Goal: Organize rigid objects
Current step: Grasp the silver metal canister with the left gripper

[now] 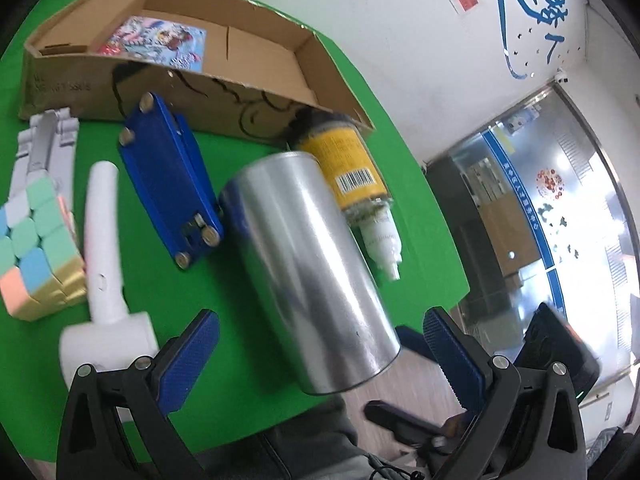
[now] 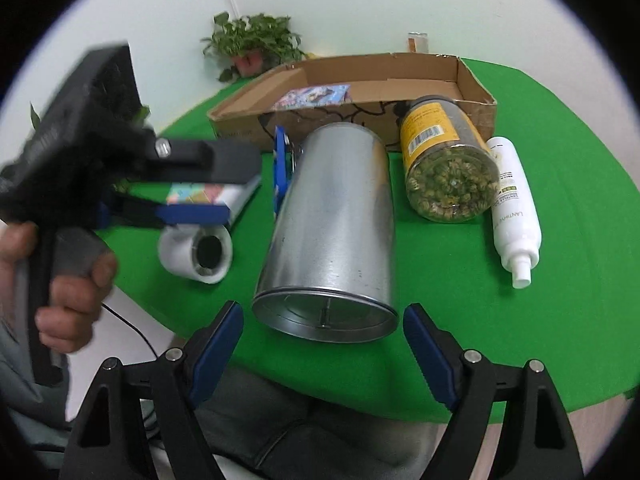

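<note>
Lying sideways between my right gripper's (image 2: 323,334) wide fingers: shiny silver metal cylinder tin (image 2: 332,216); my left gripper (image 1: 320,350) also gapes.

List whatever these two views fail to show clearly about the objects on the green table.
- Cardboard box: the near wall hides most of its floor in the right wrist view.
- White bottle: in the left wrist view, the yellow-labelled jar covers most of it.
- Puzzle cube: cut off by the left edge of the left wrist view.
- Metal can: its contents, if any, cannot be seen.
- Box wall print: too blurred to read.
</note>
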{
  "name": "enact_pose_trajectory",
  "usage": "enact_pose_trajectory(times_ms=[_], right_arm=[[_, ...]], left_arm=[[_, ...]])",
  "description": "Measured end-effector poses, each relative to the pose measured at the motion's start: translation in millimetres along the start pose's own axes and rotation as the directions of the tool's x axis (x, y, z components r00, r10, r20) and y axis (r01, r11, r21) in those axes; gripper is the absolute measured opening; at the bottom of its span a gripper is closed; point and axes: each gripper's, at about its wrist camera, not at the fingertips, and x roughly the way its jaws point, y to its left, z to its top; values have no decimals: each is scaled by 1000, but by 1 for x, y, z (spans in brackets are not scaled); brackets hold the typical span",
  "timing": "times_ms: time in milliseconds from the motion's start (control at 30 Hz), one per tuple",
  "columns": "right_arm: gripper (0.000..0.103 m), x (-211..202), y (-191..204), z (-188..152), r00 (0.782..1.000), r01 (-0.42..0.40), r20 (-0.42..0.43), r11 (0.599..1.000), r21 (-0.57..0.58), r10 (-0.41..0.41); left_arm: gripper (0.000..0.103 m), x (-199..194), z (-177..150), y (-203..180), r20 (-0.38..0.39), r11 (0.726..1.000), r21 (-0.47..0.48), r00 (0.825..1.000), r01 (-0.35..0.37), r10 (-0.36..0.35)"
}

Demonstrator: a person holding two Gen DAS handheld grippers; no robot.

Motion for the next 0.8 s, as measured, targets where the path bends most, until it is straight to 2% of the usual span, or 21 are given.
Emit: enact_pose_trajectory(times_ms=[100, 233, 267, 367, 400, 533, 800], right_arm=[[84, -9, -14, 8, 995, -100, 30, 993, 56, 99], [83, 7, -42, 16, 990, -129, -33, 979, 161, 136], [80, 13, -45, 17, 988, -133, -49, 975, 177, 143], [74, 30, -50, 20, 966, -214, -91, 947, 240, 242], [74, 33, -48, 22, 963, -219, -101, 946, 237, 249], [74, 37, -18, 31, 975, -151, -141, 979, 134, 170], [76, 45, 5, 40, 984, -66, -159, 994, 91, 80]], left_arm=[[102, 9, -4, -7, -31, 1000, 14, 1000, 2, -2], [102, 13, -1, -14, -32, 999, 28, 999, -35, 36], [102, 14, 2, -15, -34, 999, 27, 999, -34, 35], [101, 20, 8, -17, -52, 998, 28, 997, -49, 50], [101, 24, 10, -18, -57, 998, 27, 996, -63, 64], [99, 37, 17, -19, -79, 993, 44, 991, -106, 109], [92, 51, 23, -11, -93, 977, 57, 973, -207, 211]])
